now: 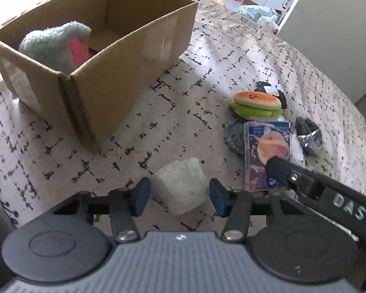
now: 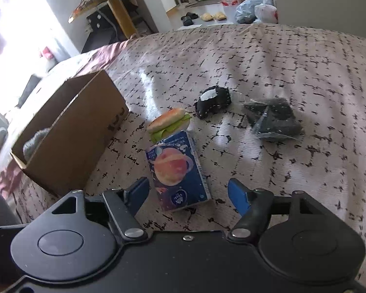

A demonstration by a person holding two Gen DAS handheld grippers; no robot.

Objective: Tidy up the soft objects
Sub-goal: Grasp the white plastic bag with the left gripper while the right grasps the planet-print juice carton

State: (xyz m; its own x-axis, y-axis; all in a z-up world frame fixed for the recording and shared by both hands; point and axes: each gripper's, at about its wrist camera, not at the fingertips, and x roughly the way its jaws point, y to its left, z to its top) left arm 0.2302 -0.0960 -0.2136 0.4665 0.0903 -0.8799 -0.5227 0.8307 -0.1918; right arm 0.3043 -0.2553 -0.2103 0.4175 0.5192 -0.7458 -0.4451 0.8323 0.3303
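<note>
My left gripper [image 1: 178, 196] is open around a white soft block [image 1: 181, 186] on the bed; the pads stand apart from its sides. My right gripper [image 2: 189, 194] is open around a blue tissue pack with a planet print [image 2: 177, 171], which also shows in the left wrist view [image 1: 267, 151]. A plush burger [image 1: 256, 105] lies beyond the pack, also in the right wrist view [image 2: 169, 123]. A cardboard box [image 1: 134, 58] holds a grey and pink plush toy [image 1: 58, 46].
A black pouch with a white patch [image 2: 213, 101] and a dark plastic-wrapped bundle [image 2: 275, 119] lie on the patterned bedspread [image 2: 292, 68]. The box [image 2: 70, 131] stands left of the pack. Beyond the bed edge are slippers, bags and furniture.
</note>
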